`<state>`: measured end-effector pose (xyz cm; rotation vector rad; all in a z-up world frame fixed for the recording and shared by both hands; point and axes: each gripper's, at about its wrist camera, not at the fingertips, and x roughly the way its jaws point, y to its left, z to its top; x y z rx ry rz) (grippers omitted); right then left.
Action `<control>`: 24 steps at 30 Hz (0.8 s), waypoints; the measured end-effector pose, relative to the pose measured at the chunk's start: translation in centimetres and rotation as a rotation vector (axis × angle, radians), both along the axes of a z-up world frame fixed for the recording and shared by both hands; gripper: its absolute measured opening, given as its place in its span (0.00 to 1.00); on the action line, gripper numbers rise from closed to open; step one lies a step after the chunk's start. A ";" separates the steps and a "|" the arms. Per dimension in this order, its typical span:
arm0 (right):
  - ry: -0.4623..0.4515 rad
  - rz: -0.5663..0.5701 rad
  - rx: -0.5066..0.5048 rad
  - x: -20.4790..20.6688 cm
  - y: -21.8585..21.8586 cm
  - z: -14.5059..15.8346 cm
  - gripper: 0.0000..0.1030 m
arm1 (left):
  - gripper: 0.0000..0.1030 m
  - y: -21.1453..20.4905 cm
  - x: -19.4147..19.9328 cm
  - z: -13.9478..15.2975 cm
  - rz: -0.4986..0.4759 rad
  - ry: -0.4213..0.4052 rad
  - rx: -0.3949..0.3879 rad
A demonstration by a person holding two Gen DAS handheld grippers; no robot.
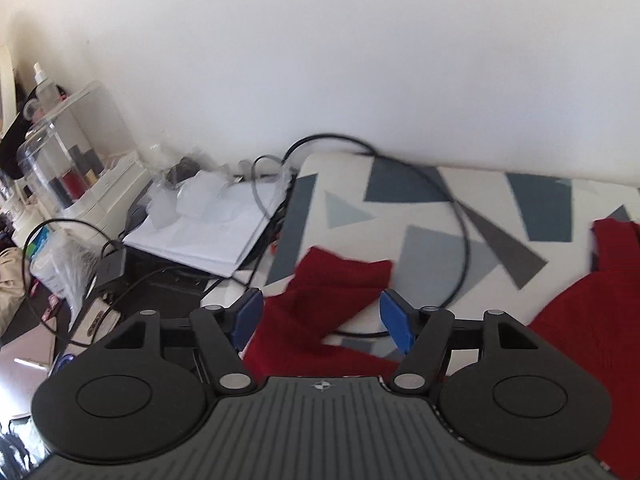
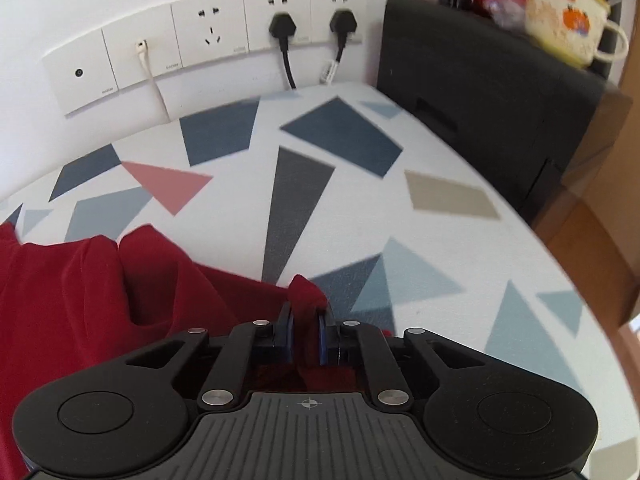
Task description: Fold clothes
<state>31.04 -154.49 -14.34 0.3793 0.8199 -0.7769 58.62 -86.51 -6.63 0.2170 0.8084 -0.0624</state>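
Note:
A dark red garment lies on a white cloth with blue and grey shapes. In the left wrist view its sleeve stretches toward the cloth's left edge, below my left gripper. That gripper stands open, its blue pads apart above the sleeve and holding nothing. More of the red garment shows at the right. In the right wrist view my right gripper is shut on a raised fold of the red garment. The rest of it bunches to the left.
A black cable loops over the cloth near the sleeve. Left of the cloth are white papers, a clear plastic container and more cables. In the right wrist view are wall sockets, a black box and a mug.

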 end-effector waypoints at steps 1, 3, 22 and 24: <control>-0.016 -0.023 -0.044 -0.3 -0.1 0.7 0.09 | 0.65 -1.1 -0.3 0.2 -0.029 0.004 -0.018; -0.059 -0.134 -0.175 -2.0 -0.6 2.9 0.08 | 0.65 -3.2 -0.6 0.2 -0.096 0.028 -0.058; -0.079 0.125 -0.154 0.0 5.8 4.2 0.57 | 0.73 -3.2 -2.6 -6.4 -0.135 0.231 -0.074; -0.103 0.220 -0.096 2.7 7.3 3.6 0.57 | 0.70 -3.0 -3.3 -7.0 -0.145 0.221 -0.083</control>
